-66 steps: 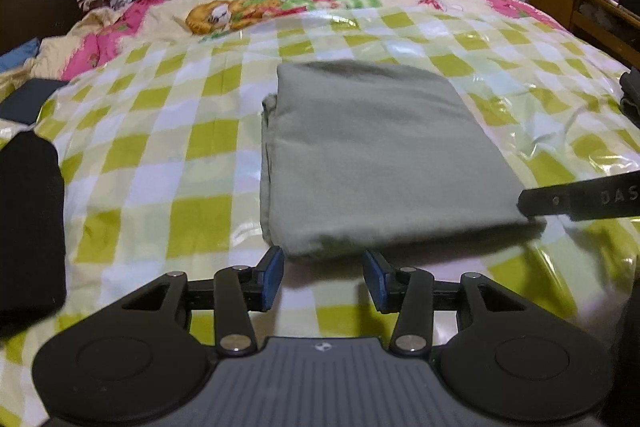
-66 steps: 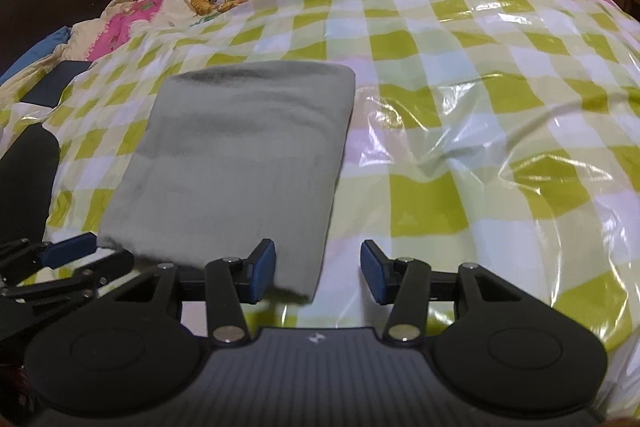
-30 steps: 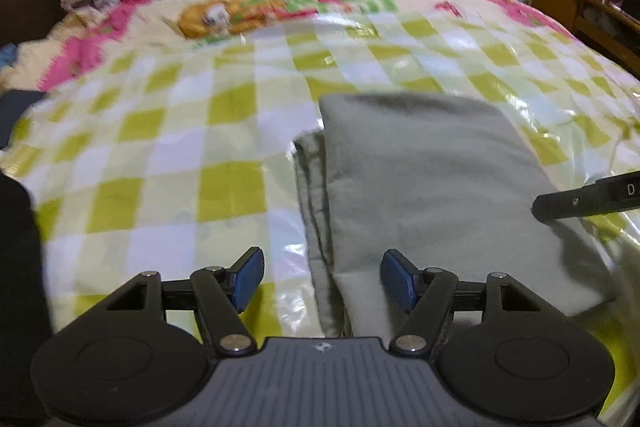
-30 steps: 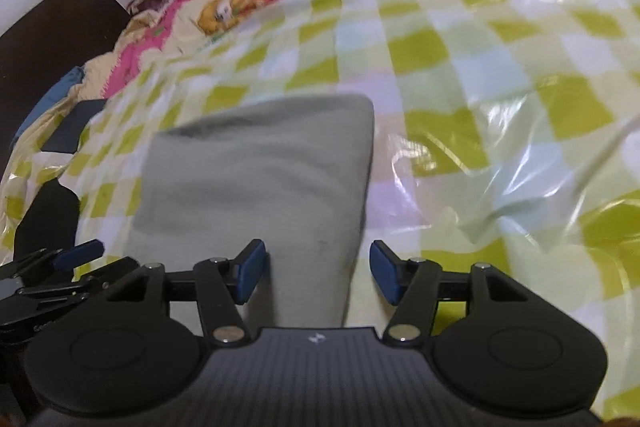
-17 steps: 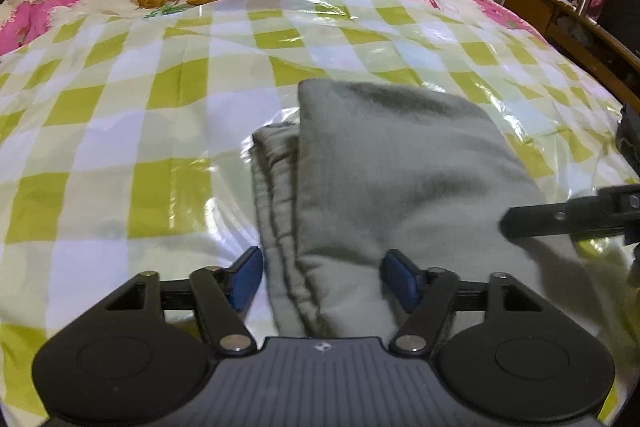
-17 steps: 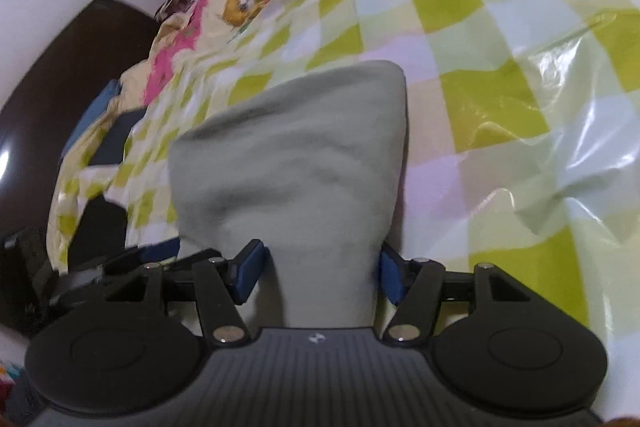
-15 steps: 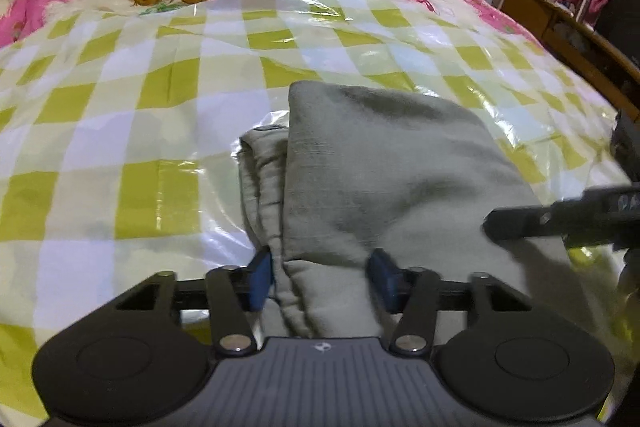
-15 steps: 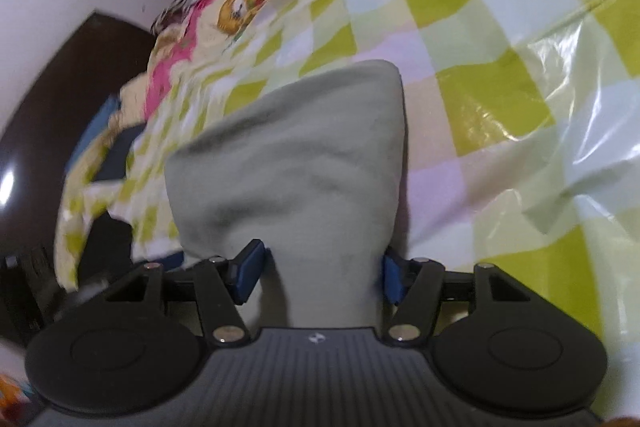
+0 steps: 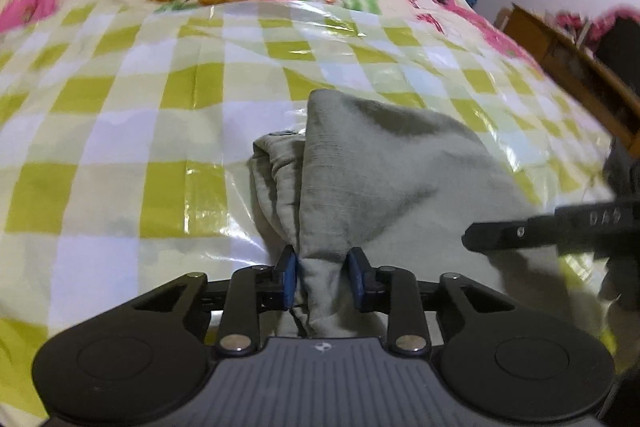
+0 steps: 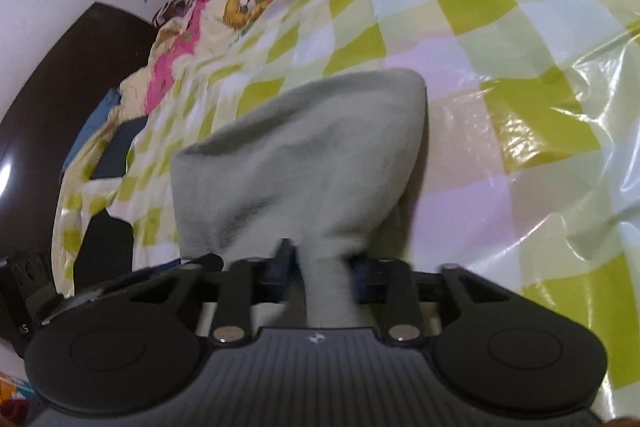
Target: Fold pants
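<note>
As both sets of fingers close, pants (image 9: 384,179) bunched between left gripper (image 9: 323,281), right gripper (image 10: 320,269), pads pinching cloth

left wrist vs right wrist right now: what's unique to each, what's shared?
Left wrist only: the left gripper closing on the bunched near edge of the grey pants, their layered side folds, a wooden cabinet, and a right gripper finger.

Right wrist only: the right gripper closing on its own bunch of cloth, and a dark headboard.

Both: pants on the checkered plastic cover.
</note>
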Available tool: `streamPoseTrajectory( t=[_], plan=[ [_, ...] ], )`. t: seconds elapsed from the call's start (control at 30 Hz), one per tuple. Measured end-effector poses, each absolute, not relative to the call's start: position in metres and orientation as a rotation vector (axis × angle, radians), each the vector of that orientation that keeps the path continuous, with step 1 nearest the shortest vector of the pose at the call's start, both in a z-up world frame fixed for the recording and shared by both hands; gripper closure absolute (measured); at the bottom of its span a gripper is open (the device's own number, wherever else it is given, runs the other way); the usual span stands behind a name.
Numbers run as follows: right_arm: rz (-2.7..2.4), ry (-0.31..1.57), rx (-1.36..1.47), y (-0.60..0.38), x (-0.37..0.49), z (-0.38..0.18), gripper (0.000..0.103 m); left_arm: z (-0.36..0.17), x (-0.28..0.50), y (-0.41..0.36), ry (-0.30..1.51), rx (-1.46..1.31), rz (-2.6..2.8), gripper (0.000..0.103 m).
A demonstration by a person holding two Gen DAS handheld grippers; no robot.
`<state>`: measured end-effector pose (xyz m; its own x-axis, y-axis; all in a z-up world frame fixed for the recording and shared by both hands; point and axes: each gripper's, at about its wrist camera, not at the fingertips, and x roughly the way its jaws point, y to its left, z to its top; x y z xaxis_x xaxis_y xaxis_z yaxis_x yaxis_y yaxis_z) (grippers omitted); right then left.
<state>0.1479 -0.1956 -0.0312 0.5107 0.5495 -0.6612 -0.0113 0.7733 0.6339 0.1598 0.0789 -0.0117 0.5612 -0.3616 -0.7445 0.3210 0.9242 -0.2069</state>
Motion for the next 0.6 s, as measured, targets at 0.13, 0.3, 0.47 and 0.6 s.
streamPoseTrajectory(
  t=[0.13, 0.3, 0.47, 0.6],
  plan=[
    [0.364, 0.987, 0.625, -0.183, 0.152, -0.028, 0.075, -0.008, 0.159, 0.079, 0.868, -0.031, -0.390, 0.065],
    [0.437, 1.000, 0.692, -0.156, 0.164, -0.026, 0.081, 0.002, 0.161, 0.117, 0.854, -0.044, -0.313, 0.067],
    [0.525, 1.046, 0.640, -0.100, 0.179, -0.028, 0.078, 0.006, 0.159, 0.160, 0.852, 0.011, -0.167, 0.066],
    [0.498, 1.016, 0.498, -0.074, 0.178, -0.013, 0.070, 0.016, 0.148, 0.173, 0.825, 0.106, -0.058, 0.066]
  ],
)
